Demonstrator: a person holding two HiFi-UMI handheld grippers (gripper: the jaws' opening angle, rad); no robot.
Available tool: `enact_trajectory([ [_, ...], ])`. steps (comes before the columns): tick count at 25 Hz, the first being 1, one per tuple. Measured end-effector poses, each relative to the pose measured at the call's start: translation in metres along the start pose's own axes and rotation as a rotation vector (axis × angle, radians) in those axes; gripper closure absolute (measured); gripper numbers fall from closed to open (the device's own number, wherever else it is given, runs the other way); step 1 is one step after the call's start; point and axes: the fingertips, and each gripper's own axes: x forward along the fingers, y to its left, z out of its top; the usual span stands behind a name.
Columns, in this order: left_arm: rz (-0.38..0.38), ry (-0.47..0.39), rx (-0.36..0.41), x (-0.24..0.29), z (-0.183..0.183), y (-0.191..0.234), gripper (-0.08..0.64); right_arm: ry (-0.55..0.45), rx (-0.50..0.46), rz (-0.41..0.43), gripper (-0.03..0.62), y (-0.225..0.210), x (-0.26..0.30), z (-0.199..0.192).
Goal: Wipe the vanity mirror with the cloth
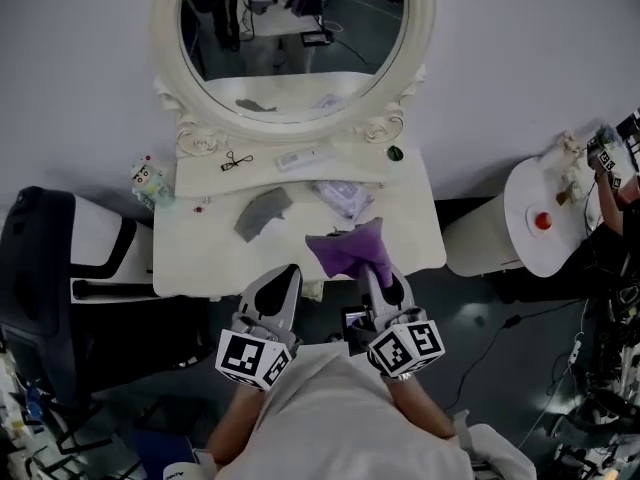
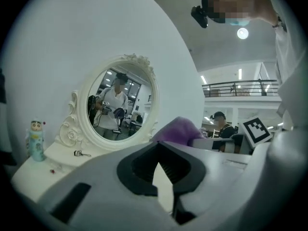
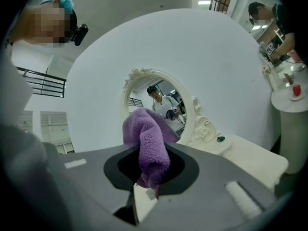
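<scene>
Right gripper [image 3: 151, 179] pinches the purple cloth [image 3: 147, 143], far from the vanity mirror [image 1: 295, 38]. Left gripper [image 1: 283, 276] is closed, empty. Reaching up, the floppy cloth might knock little things [image 1: 305, 156] under the mirror.

Head view is kept fairly dim and flat, the white wall [image 1: 80, 88] rendered grey, shadows soft. The 2 gripper views are bent hard by fisheye and blacked out at the corners. A ceiling lamp [image 2: 242, 32] is blown out; closest foreground is blurred.
</scene>
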Motion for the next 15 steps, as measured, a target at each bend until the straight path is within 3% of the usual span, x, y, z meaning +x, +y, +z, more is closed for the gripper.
enact_trajectory([
  [3, 0.019, 0.044, -0.008, -0.019, -0.032, -0.056, 0.558, 0.003, 0.01, -0.034, 0.534, -0.024, -0.041, 0.005],
  [6, 0.065, 0.069, 0.005, -0.043, -0.056, -0.097, 0.558, 0.016, -0.022, -0.007, 0.534, -0.036, -0.073, 0.005],
  [11, 0.127, 0.079, 0.056, -0.082, -0.064, -0.126, 0.558, 0.05, -0.043, 0.071, 0.534, -0.03, -0.11, -0.011],
  [15, 0.097, 0.059, 0.069, -0.102, -0.063, -0.135, 0.558, 0.04, -0.09, 0.11, 0.534, -0.005, -0.14, -0.018],
])
